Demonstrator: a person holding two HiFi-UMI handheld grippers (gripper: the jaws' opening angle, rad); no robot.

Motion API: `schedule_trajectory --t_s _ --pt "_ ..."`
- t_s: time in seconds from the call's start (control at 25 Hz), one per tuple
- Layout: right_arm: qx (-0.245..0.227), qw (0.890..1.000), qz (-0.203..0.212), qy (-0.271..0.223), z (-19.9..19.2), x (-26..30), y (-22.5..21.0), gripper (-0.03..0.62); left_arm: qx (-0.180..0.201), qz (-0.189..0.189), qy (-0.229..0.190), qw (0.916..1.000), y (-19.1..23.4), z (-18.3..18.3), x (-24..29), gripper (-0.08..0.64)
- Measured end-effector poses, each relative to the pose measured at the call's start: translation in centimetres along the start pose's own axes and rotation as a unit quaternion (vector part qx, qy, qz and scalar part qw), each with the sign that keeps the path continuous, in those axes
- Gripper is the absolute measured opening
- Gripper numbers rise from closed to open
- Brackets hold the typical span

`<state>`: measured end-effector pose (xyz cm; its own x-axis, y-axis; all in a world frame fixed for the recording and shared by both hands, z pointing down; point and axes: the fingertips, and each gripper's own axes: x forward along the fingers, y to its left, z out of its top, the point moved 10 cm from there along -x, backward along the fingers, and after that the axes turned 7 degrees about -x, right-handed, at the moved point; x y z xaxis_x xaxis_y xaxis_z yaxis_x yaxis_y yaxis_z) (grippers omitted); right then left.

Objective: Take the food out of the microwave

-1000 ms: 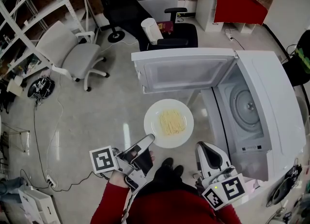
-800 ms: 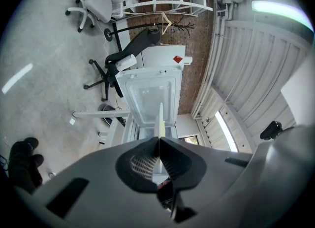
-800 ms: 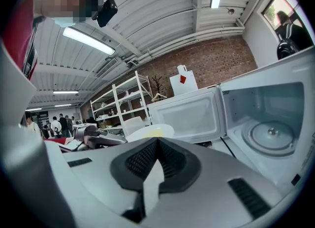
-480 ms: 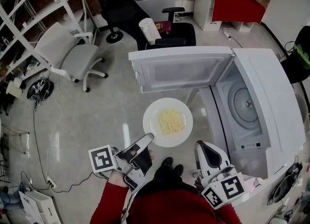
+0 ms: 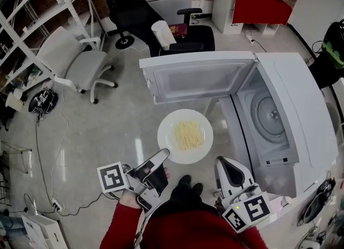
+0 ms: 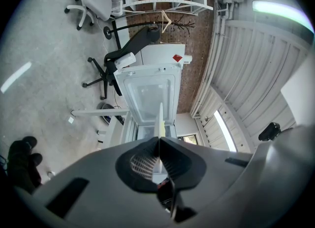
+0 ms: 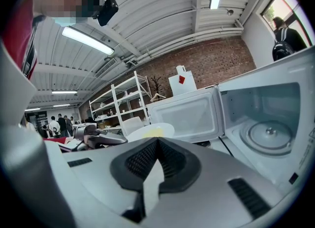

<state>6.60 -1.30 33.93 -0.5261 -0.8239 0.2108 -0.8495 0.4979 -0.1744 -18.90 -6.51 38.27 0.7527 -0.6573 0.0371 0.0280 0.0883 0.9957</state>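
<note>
The left tongs (image 5: 162,154) are clamping the near rim of a white plate (image 5: 185,136) that is carrying a heap of pale yellow noodles (image 5: 187,134). In the left gripper view the plate (image 6: 160,116) is showing edge-on as a thin white line running straight between the two pressed-together jaws of the left tongs (image 6: 158,142).

The plate is sitting outside the microwave (image 5: 303,113), in the air above the pale floor (image 5: 107,124). It is hanging just in front of the open door (image 5: 199,76) and to the left of the oven's cavity. The door is standing swung wide, and inside the cavity the round glass turntable (image 5: 271,116) is lying bare.

The right tongs (image 5: 228,164) are hovering low at the near right, close to the microwave's front corner and apart from the plate. In the right gripper view the right tongs (image 7: 157,144) are showing their jaws closed together with nothing between them. Beyond them the plate (image 7: 150,131) and the open microwave (image 7: 266,123) are showing.

The person's red sleeve (image 5: 126,226) is leading to the left tongs, and dark shoes (image 5: 185,184) are showing on the floor below the plate. Farther off, a light grey office chair (image 5: 75,59) is standing well to the left, a black chair (image 5: 140,11) is standing behind the door, and a red-covered counter (image 5: 263,3) is standing at the far wall.
</note>
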Motion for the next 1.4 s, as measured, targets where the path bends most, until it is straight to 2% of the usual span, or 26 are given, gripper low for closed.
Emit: schedule_trajectory --t_s 0.36,0.64,1.4 --pt "-0.001 1.0 -0.002 0.001 0.1 -0.1 0.1 0.009 -0.003 0.0 0.006 1.0 0.0 0.2 0.3 0.017" --pt "-0.039 0.999 0.003 0.011 0.5 0.4 0.7 0.009 -0.004 0.002 0.01 0.9999 -0.1 0.5 0.6 0.018" --pt "-0.047 0.999 0.005 0.02 0.5 1.3 0.6 0.009 -0.009 -0.002 0.005 0.9999 -0.1 1.0 0.7 0.017"
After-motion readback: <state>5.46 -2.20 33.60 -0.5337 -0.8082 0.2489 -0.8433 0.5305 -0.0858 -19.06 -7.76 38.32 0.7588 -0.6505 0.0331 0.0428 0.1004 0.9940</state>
